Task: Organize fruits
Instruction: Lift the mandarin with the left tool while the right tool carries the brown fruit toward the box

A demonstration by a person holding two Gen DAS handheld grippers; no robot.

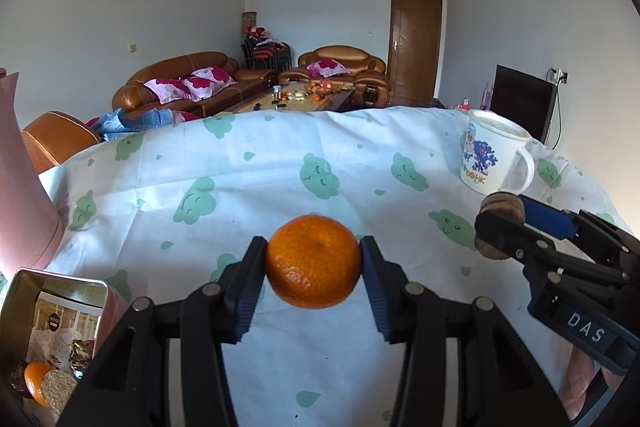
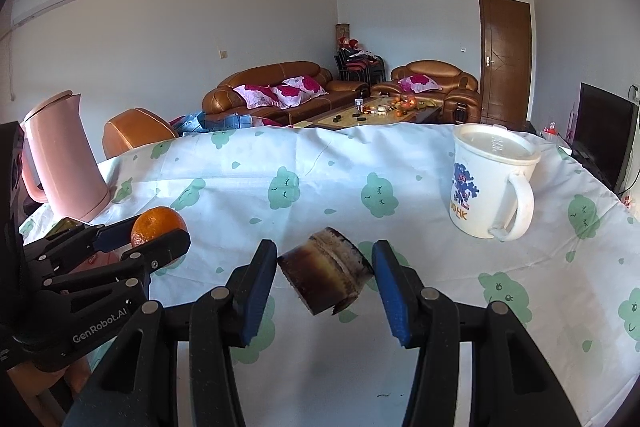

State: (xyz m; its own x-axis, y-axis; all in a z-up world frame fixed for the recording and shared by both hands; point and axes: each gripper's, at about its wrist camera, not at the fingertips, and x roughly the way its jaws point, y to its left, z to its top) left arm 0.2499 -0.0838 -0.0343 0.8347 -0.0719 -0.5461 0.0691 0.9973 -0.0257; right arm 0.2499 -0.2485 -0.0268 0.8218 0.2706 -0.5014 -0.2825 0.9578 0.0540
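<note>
Item, far left of the left tongs: pink kettle standing on the surface, not part of the sorting. Item, low and left of the left tongs: open tin with a pink wall, already holding one orange, a round grainy piece and some dark wrapped pieces; judged the collecting place, partly filled. Item, in the left tongs: mandarin, clenched between both blue pads, lifted clear of the cloth, just right of and above the tin; judged in transit, not yet deposited. Item, in the right tongs: brown cylinder, stubby, dark and ringed, tilted, grasped across its ends and held above the cloth; whether it is a fruit or a piece of cane cannot be told. It hangs to the right of the left tongs, well apart from the tin. Item, right and beyond the right tongs: white lidded mug with a blue print, upright, untouched. No loose fruit shows on the cloth between or ahead of the tongs. Status, as a judgement: well along, with one orange stored and two pieces in hand still to be placed; remaining work is to carry the mandarin down and left into the tin, then the cylinder after it, if that is where it belongs.
</note>
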